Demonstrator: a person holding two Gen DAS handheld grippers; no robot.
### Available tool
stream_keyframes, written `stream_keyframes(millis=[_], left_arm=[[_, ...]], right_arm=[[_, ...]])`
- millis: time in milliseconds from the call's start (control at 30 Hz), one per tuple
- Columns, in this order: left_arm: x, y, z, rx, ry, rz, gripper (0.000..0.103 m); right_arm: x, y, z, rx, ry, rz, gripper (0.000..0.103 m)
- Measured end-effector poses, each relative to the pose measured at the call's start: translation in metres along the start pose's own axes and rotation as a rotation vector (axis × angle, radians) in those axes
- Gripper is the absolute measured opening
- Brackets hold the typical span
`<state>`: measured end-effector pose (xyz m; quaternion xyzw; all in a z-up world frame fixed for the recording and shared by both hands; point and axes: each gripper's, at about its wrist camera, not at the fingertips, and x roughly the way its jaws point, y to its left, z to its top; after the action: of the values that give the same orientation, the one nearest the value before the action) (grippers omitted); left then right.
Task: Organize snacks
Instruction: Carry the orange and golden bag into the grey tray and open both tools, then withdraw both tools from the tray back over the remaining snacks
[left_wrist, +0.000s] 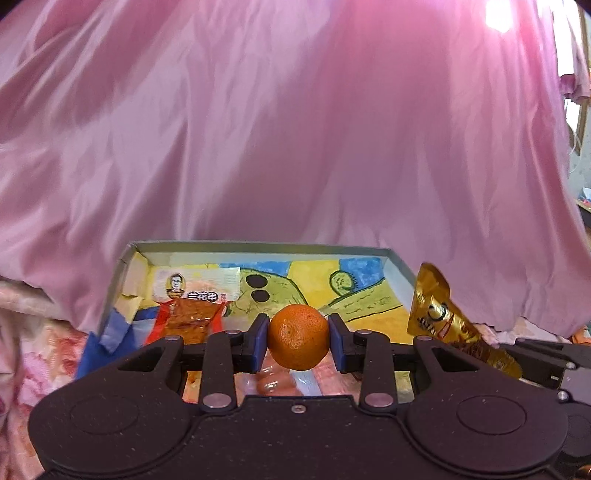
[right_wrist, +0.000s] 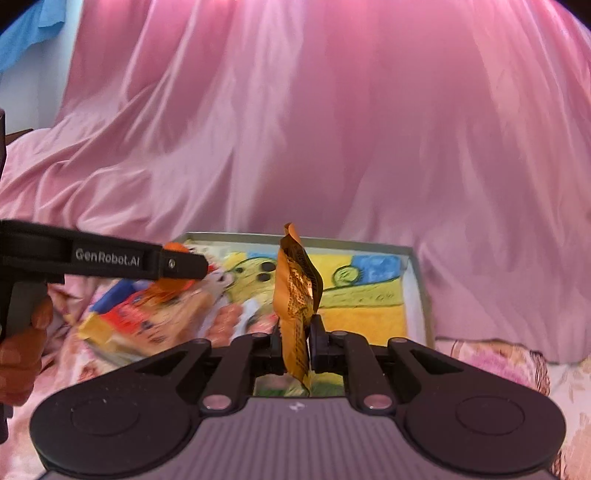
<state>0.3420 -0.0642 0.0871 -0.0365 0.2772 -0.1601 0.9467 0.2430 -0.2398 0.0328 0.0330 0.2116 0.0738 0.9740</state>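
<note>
My left gripper (left_wrist: 298, 341) is shut on a small orange mandarin (left_wrist: 298, 336) and holds it above a shallow box (left_wrist: 258, 245) lined with a yellow and blue drawing. My right gripper (right_wrist: 295, 343) is shut on a gold snack packet (right_wrist: 297, 295), held upright over the same box (right_wrist: 415, 280). The gold packet also shows at the right of the left wrist view (left_wrist: 443, 317). The left gripper (right_wrist: 177, 267) with the mandarin (right_wrist: 173, 286) shows at the left of the right wrist view. A white packet (left_wrist: 195, 286) and an orange-red packet (left_wrist: 192, 321) lie in the box's left part.
Pink satin cloth (left_wrist: 295, 129) hangs behind the box and fills the background. Floral bedding (right_wrist: 517, 369) lies under and around the box. More wrapped snacks (right_wrist: 147, 314) lie in the box's left half. Blue paper (left_wrist: 107, 332) sticks out at its left wall.
</note>
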Motion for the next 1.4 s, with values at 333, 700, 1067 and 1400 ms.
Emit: stream_keyframes(millis=[333, 700, 1067, 1400], left_arm=[[0.052, 0.004, 0.000, -0.021, 0.053, 0.029, 0.036], [0.068, 0.002, -0.004, -0.026, 0.073, 0.041, 0.037], [0.051, -0.001, 0.000, -0.038, 0.024, 0.048, 0.078], [-0.014, 0.000, 0.003, -0.070, -0.124, 0.047, 0.102]], right_arm=[[0.053, -0.024, 0.005, -0.009, 0.049, -0.032, 0.012], [0.073, -0.031, -0.008, -0.007, 0.099, -0.033, 0.013], [0.066, -0.037, -0.002, 0.051, 0.086, -0.023, 0.050], [0.021, -0.026, 0.010, 0.039, -0.026, 0.008, 0.084]])
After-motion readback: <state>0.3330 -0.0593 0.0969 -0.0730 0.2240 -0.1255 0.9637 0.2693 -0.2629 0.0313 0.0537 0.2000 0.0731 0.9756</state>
